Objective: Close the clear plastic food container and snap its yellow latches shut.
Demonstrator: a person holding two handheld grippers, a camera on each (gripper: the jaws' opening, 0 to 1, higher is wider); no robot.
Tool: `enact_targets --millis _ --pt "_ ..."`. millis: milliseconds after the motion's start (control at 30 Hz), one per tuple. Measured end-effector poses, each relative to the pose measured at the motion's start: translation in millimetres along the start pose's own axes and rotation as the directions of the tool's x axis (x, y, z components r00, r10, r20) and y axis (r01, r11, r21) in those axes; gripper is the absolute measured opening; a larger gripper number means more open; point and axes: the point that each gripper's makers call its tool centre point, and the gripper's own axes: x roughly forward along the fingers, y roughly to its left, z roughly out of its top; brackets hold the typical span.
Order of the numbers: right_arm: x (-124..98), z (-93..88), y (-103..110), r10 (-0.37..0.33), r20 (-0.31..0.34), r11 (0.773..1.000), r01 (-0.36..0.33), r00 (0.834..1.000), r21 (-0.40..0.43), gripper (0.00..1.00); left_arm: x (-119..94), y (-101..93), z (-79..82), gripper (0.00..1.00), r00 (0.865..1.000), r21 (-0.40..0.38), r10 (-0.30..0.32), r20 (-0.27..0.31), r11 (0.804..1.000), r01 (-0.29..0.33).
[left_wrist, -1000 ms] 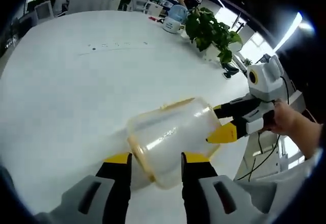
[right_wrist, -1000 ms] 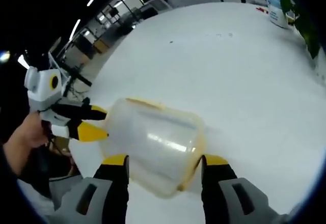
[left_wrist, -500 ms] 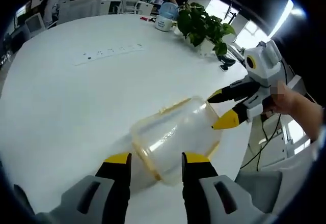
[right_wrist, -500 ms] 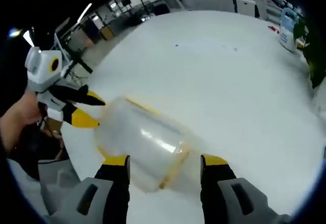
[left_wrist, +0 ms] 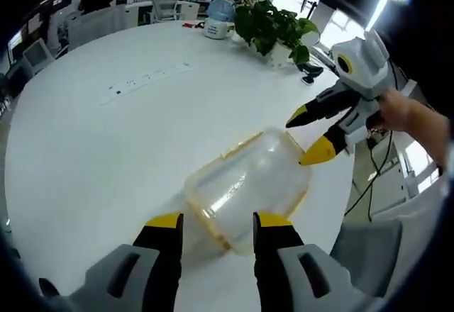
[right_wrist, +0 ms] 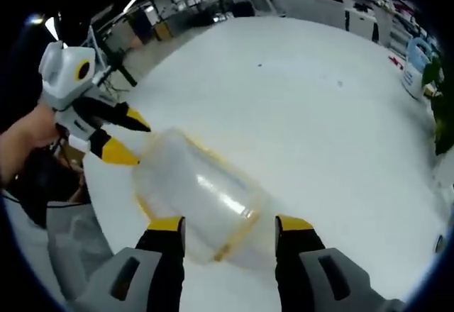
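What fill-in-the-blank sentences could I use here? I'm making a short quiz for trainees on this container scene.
1. The clear container has trim coloured ____.
2. It rests on a ____ table.
3. The left gripper and the right gripper both have their jaws ____.
4. Beyond the container stands a leafy potted ____.

Missing words: yellow; white; open; plant

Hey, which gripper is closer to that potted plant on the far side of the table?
The right gripper, going by the left gripper view. It sits at the clear container's far end, on the potted plant's side. The left gripper straddles the container's near end, farther from the plant.
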Motion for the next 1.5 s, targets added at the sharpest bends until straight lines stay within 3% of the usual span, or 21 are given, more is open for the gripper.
enact_targets --millis 300,600,867,1000,1100,1233,1367,1433,1500 --pt "0 -4.0 4 0.015 -0.059 0.988 -0.024 0.998 -0.151 0.48 -2 -0.9 3.8 0.39 1.0 0.093 -0.004 -0.021 0.996 0.006" --pt "2 -3.7 8 0.027 -0.09 0.973 -0.047 0.996 -0.227 0.46 -2 1.3 7.1 0.38 1.0 0.151 -0.006 -0.023 0.989 0.009" --pt "2 -0.7 10 0.044 -0.103 0.957 -0.072 0.994 -0.282 0.46 -1 -2.2 8.9 0.38 0.999 0.248 -0.018 -0.039 0.968 0.027" --pt "2 -1.2 8 0.018 -0.14 0.923 -0.071 0.99 -0.378 0.46 -2 -7.9 12.9 0.38 0.999 0.31 -0.037 -0.034 0.95 0.045" --pt "2 1.5 11 0.032 -0.139 0.925 -0.082 0.99 -0.371 0.46 -1 -12.0 13.9 0.39 0.997 0.333 -0.054 -0.047 0.94 0.067" --pt "2 2.9 14 0.03 -0.155 0.904 -0.093 0.987 -0.418 0.46 -1 -14.7 15.7 0.39 0.996 0.387 -0.061 -0.064 0.918 0.081" --pt "2 5.4 17 0.043 -0.159 0.893 -0.109 0.986 -0.437 0.45 0 -17.0 16.4 0.39 0.995 0.441 -0.06 -0.084 0.893 0.091" --pt "2 8.3 15 0.032 -0.159 0.869 -0.106 0.987 -0.483 0.44 1 -17.9 16.4 0.37 0.993 0.485 -0.062 -0.098 0.868 0.102" --pt "2 6.8 15 0.036 -0.172 0.864 -0.117 0.984 -0.489 0.44 2 -18.8 16.6 0.37 0.992 0.497 -0.065 -0.106 0.861 0.109"
